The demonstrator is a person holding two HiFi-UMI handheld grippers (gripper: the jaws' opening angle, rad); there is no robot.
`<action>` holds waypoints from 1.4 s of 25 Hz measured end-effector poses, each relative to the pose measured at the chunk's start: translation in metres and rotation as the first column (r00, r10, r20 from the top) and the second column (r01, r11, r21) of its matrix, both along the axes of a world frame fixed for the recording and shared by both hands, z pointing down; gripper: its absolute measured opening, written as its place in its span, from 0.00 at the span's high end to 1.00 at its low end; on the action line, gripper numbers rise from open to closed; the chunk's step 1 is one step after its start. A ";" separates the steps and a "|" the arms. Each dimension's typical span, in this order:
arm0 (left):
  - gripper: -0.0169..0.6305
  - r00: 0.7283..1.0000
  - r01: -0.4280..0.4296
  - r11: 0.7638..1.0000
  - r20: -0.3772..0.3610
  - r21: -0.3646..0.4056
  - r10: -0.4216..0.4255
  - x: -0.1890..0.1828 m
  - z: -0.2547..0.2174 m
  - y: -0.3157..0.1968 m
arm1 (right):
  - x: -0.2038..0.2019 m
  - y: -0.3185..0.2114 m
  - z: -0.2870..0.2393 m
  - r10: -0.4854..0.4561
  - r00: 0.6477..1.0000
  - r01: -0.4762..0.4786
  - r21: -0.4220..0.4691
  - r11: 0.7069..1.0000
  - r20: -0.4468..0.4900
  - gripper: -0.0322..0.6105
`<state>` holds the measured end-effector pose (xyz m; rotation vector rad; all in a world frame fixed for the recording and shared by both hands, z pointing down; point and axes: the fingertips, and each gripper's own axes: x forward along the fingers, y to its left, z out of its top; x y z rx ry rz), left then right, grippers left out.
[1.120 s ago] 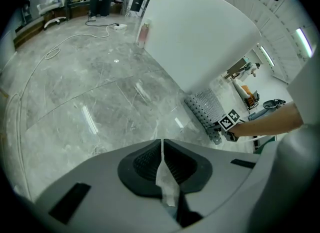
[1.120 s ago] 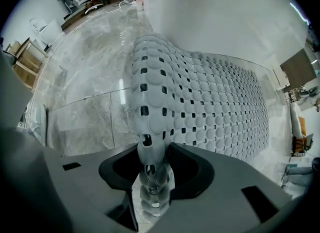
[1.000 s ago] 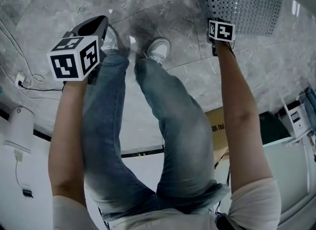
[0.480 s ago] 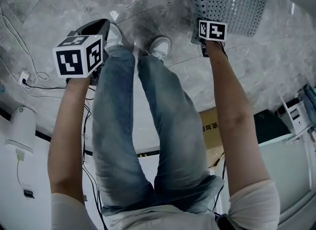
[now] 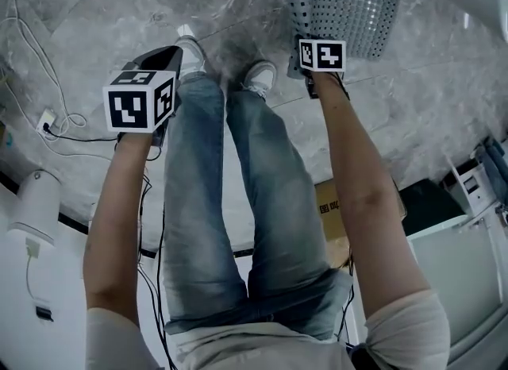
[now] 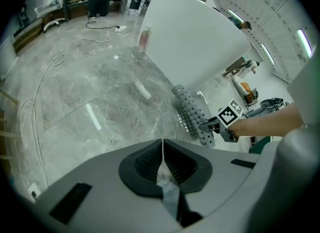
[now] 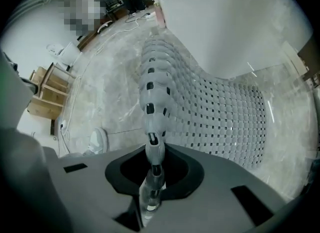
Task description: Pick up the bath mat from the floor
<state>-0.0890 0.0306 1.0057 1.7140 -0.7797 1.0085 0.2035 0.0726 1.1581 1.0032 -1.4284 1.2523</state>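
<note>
Our right gripper [image 7: 153, 172] grips the edge of the mat [image 7: 215, 117], which curves up from the floor [image 7: 102, 102] ahead; our left gripper [image 6: 161, 158] is clenched, jaws together.

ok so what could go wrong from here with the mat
1. The right gripper pinches only a narrow fold at the edge of the bath mat, with most of the mat spread out beyond it. Its weight might pull it free as it rises.
2. The left gripper is shut, empty and off to the side, so the floppy mat hangs from one point and could sag or drag on the floor.
</note>
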 end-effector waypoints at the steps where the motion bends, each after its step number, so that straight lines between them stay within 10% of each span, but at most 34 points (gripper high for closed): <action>1: 0.95 1.000 0.003 1.000 0.001 0.000 -0.003 -0.003 -0.004 0.000 | -0.007 0.000 -0.006 -0.001 1.000 0.001 0.004 1.000 0.011 0.84; 35: 0.95 0.993 0.119 0.992 0.009 0.046 -0.120 -0.064 -0.159 -0.011 | -0.137 -0.055 -0.252 -0.014 0.970 -0.023 0.148 0.989 0.243 0.84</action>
